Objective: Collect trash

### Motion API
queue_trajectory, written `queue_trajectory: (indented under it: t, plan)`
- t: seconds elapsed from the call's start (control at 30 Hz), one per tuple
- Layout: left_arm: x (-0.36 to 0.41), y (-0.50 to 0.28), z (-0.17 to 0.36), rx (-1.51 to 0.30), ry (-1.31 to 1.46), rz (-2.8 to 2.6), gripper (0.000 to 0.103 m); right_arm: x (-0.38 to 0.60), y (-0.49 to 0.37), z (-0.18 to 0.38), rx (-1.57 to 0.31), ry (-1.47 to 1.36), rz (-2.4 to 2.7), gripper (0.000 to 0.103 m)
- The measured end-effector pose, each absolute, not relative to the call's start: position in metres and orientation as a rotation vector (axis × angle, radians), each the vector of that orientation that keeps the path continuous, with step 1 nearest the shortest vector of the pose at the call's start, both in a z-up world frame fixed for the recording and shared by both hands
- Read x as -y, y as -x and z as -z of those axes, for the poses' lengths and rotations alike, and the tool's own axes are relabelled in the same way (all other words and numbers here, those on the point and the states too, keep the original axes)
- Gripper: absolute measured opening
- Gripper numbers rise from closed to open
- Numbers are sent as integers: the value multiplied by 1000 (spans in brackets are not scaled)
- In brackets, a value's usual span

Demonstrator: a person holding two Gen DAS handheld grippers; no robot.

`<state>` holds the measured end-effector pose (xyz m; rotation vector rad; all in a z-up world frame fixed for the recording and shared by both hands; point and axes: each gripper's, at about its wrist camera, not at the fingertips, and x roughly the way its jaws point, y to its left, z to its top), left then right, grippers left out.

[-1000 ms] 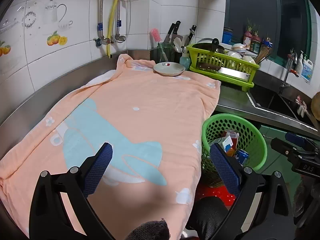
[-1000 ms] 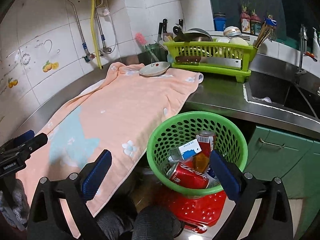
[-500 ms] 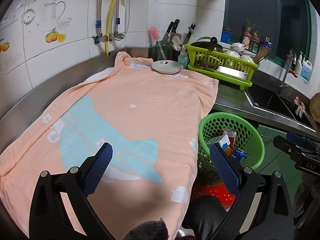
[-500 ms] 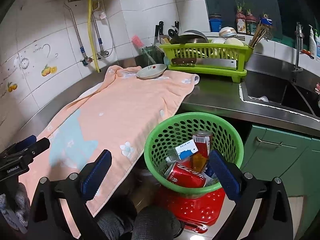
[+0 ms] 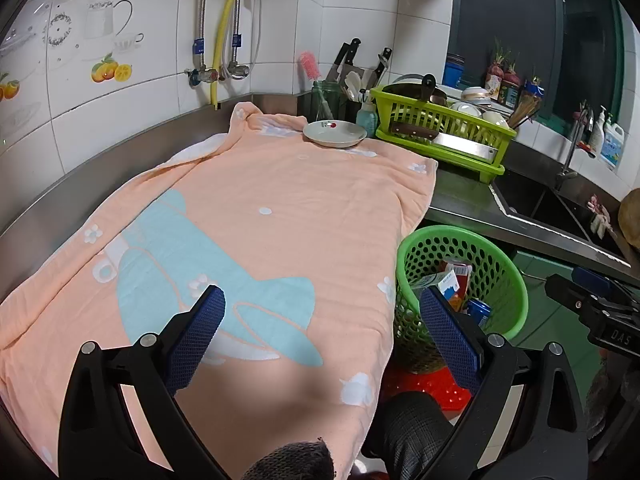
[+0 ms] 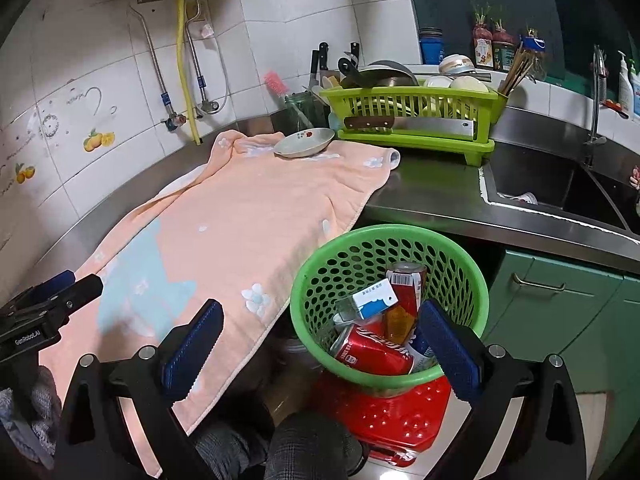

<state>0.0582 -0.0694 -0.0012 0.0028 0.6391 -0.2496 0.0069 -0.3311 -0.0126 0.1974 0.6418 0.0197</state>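
A green mesh waste basket (image 6: 384,240) stands on a red stool (image 6: 396,412) beside the counter; it also shows in the left wrist view (image 5: 500,264). Inside lie a red cola can (image 6: 372,350), a second red can (image 6: 406,284), a white-and-blue carton (image 6: 374,298) and other trash. My left gripper (image 5: 320,332) is open and empty above the peach towel (image 5: 260,220). My right gripper (image 6: 318,342) is open and empty, just in front of the basket. No loose trash shows on the towel.
A plate (image 5: 334,133) sits at the towel's far end. A green dish rack (image 5: 444,132) with knives and bowls stands behind it. The sink (image 6: 560,188) is to the right, green cabinets (image 6: 560,320) below. Tiled wall with pipes on the left.
Both grippers have pulled back and up a little; the counter and basket look slightly farther off. Both stay open and empty.
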Motion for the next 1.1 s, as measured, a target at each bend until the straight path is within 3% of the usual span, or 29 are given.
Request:
queue_trajectory:
  t: [1.1]
  plan:
    - [74, -56, -7, -614, -17, 261, 96, 334, -4, 7, -625, -181, 1, 95]
